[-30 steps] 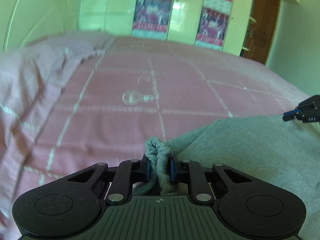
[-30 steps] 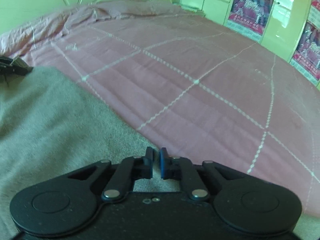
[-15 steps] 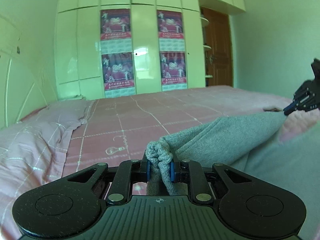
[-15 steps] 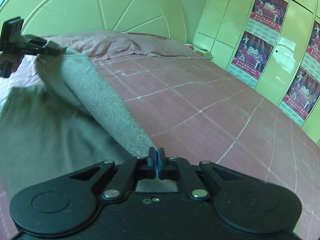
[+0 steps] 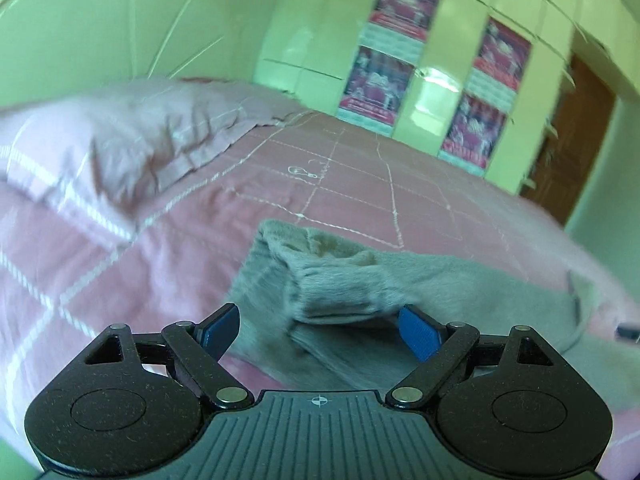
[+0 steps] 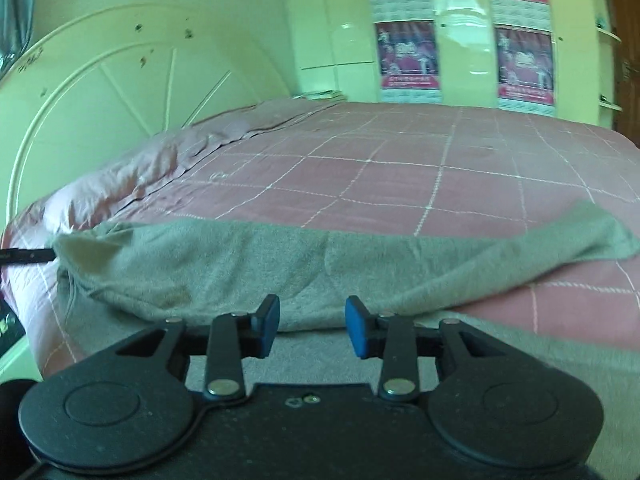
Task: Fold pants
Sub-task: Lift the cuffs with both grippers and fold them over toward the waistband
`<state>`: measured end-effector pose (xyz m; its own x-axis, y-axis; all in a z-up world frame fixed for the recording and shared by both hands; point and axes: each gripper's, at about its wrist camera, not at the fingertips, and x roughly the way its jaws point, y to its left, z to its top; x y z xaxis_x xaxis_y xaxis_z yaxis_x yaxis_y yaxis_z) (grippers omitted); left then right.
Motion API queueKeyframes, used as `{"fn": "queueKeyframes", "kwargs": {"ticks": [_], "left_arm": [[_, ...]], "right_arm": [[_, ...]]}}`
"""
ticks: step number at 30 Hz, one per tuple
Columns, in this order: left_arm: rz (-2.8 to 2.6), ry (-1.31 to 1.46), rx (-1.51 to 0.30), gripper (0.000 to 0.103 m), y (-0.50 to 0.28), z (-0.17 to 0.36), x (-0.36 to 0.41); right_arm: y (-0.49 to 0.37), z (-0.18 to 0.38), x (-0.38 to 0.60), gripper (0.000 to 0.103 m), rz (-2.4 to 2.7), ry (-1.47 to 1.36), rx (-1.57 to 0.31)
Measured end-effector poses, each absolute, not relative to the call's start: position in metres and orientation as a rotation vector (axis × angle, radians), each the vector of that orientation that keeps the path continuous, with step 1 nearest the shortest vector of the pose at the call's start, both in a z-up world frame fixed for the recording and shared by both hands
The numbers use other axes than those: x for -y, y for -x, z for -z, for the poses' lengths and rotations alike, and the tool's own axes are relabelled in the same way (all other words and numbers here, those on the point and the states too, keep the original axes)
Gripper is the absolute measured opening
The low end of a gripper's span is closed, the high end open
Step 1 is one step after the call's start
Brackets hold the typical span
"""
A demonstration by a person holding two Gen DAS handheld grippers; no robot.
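Note:
Grey pants (image 5: 352, 280) lie on a pink bed, with one layer folded over onto another. In the left wrist view my left gripper (image 5: 320, 330) has its jaws opening wide; the bunched cuff end rests just beyond the blue pads (image 5: 418, 334), free of them. In the right wrist view the folded pants (image 6: 280, 264) stretch across the bed. My right gripper (image 6: 312, 326) has its jaws opening, a gap between the pads (image 6: 356, 332), with cloth beneath them but none pinched. The left gripper's tip (image 6: 28, 256) shows at that view's left edge.
A pink checked bedspread (image 6: 400, 168) covers the bed. Pink pillows (image 5: 120, 136) lie at its head by a pale green headboard (image 6: 120, 80). Wardrobe doors with posters (image 6: 408, 56) stand behind, and a brown door (image 5: 568, 140) is at the right.
Both grippers carried the pants' end across and laid it over the other part. Both were shut on cloth before; now their jaws stand apart and the cloth lies free.

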<state>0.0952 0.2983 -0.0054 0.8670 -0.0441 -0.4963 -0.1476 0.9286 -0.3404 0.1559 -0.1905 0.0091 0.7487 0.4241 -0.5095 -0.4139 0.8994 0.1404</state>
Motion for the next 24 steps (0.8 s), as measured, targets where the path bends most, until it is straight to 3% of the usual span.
{"fn": "queueKeyframes", "kwargs": {"ticks": [7, 17, 20, 21, 22, 23, 24], "left_arm": [[-0.081, 0.589, -0.510, 0.087, -0.103, 0.018, -0.280], [-0.118, 0.805, -0.517, 0.073, -0.140, 0.037, -0.279], [-0.139, 0.839, -0.533, 0.066, -0.150, 0.045, -0.284], [-0.143, 0.852, -0.539, 0.056, -0.154, 0.049, -0.288], [-0.143, 0.861, -0.548, 0.038, -0.157, 0.052, -0.291], [-0.132, 0.865, -0.564, 0.031, -0.162, 0.056, -0.295], [-0.116, 0.854, -0.577, 0.027, -0.169, 0.056, -0.297]], "right_arm": [[-0.147, 0.006, 0.199, 0.028, -0.355, -0.072, -0.566], [-0.207, 0.040, 0.221, 0.035, -0.188, -0.416, -0.677], [-0.242, 0.057, 0.232, 0.043, -0.107, -0.564, -0.781], [-0.249, 0.062, 0.236, 0.043, -0.106, -0.614, -0.787], [-0.255, 0.066, 0.241, 0.026, -0.121, -0.663, -0.779], [-0.260, 0.070, 0.244, 0.000, -0.127, -0.692, -0.795], [-0.262, 0.072, 0.247, 0.000, -0.134, -0.709, -0.801]]}}
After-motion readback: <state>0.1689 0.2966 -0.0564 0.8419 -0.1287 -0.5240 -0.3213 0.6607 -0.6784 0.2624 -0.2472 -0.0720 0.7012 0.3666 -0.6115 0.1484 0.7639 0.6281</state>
